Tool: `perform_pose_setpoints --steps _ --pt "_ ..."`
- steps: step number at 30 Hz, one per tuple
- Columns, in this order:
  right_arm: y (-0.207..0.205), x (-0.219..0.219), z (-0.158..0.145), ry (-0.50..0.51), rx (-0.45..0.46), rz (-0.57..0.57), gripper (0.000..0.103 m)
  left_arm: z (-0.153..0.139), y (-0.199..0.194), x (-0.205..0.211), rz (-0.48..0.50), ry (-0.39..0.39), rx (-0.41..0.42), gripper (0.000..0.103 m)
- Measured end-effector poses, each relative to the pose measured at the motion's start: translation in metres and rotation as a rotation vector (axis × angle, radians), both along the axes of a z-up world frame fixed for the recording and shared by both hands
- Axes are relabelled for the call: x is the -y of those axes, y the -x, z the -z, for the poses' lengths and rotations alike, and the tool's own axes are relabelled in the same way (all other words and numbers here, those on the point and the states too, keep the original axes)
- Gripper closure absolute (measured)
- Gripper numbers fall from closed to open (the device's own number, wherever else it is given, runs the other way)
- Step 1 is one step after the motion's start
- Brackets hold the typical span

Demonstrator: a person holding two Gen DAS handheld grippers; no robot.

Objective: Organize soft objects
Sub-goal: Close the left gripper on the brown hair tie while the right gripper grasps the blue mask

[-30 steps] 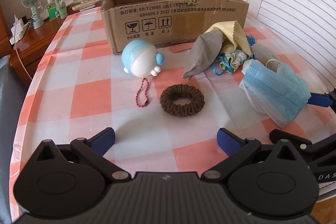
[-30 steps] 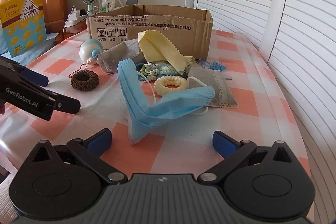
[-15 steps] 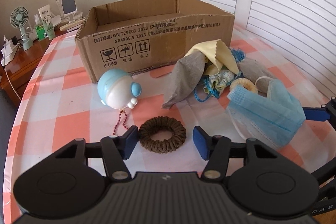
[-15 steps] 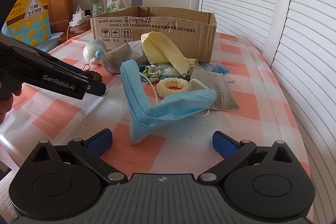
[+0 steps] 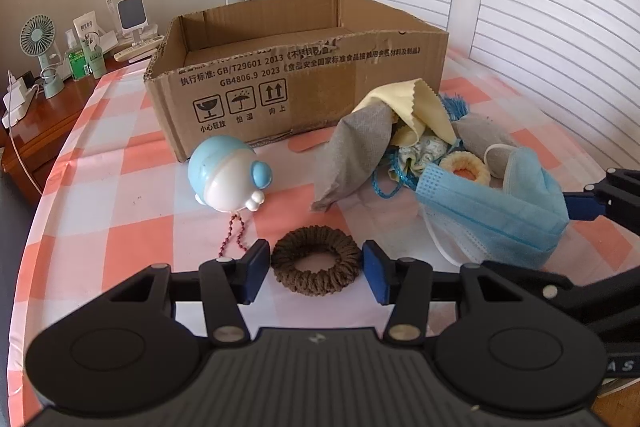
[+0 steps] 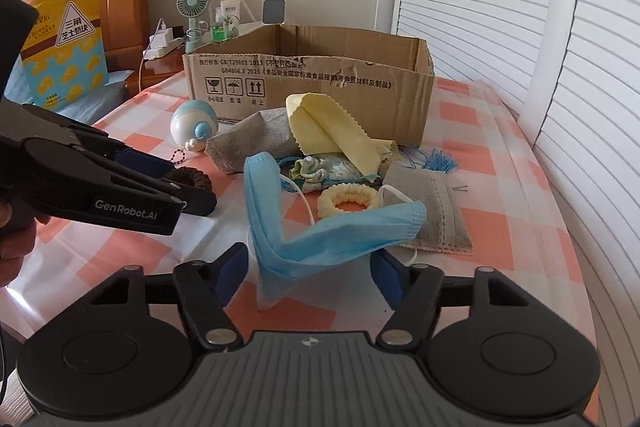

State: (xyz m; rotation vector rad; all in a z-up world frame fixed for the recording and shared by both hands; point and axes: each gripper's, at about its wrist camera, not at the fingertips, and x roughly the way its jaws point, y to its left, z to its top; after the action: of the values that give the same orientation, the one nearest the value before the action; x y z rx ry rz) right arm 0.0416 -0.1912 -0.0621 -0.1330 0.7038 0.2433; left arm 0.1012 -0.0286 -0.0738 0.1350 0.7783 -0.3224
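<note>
A brown scrunchie [image 5: 316, 261] lies flat on the checked tablecloth [image 5: 132, 251], between the pads of my left gripper [image 5: 316, 277]. Its jaws are closing; the blue pads reach the ring's sides, and the ring still looks round and unsqueezed. A crumpled blue face mask [image 6: 320, 239] stands up between the pads of my right gripper [image 6: 310, 275], whose jaws are also closing without visibly pinching it. In the right wrist view the left gripper [image 6: 192, 195] is at the left, over the brown scrunchie [image 6: 196, 177]. An open cardboard box [image 5: 304, 83] stands behind.
Beside the mask lie a cream scrunchie [image 6: 348, 201], a grey mask [image 6: 432, 211], yellow cloth [image 6: 328, 127], grey cloth [image 5: 352, 155] and a blue tassel [image 6: 440, 159]. A round blue-white toy [image 5: 224, 175] with a bead chain sits left. White shutters [image 6: 520, 7] stand right, a nightstand [image 5: 48, 107] left.
Both pairs of jaws have narrowed from wide open. The left gripper has come up to the brown scrunchie, which now sits between its pads. The mask now stands between the right pads.
</note>
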Motion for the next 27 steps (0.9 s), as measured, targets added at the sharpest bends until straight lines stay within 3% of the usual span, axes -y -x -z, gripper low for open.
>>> perform_pose_setpoints --steps 5,7,18,24,26,27 --pt "-0.001 0.002 -0.002 -0.009 -0.006 0.011 0.058 0.0 0.0 0.0 0.003 0.002 0.0 0.056" --pt "0.0 0.001 -0.003 0.003 0.001 0.007 0.07 -0.001 0.001 -0.001 0.003 0.002 0.003 0.058" --pt "0.015 0.001 -0.016 0.026 0.03 -0.023 0.076 -0.012 0.009 -0.003 0.037 0.006 0.023 0.064" --pt "0.024 0.001 -0.021 0.041 0.026 -0.037 0.072 -0.017 0.016 -0.005 0.052 0.004 0.032 0.065" --pt "0.027 0.002 -0.019 0.048 0.012 -0.032 0.056 -0.017 0.018 -0.006 0.055 0.005 0.031 0.065" --pt "0.029 0.002 -0.018 0.046 0.012 -0.026 0.039 -0.017 0.019 -0.007 0.057 0.007 0.03 0.065"
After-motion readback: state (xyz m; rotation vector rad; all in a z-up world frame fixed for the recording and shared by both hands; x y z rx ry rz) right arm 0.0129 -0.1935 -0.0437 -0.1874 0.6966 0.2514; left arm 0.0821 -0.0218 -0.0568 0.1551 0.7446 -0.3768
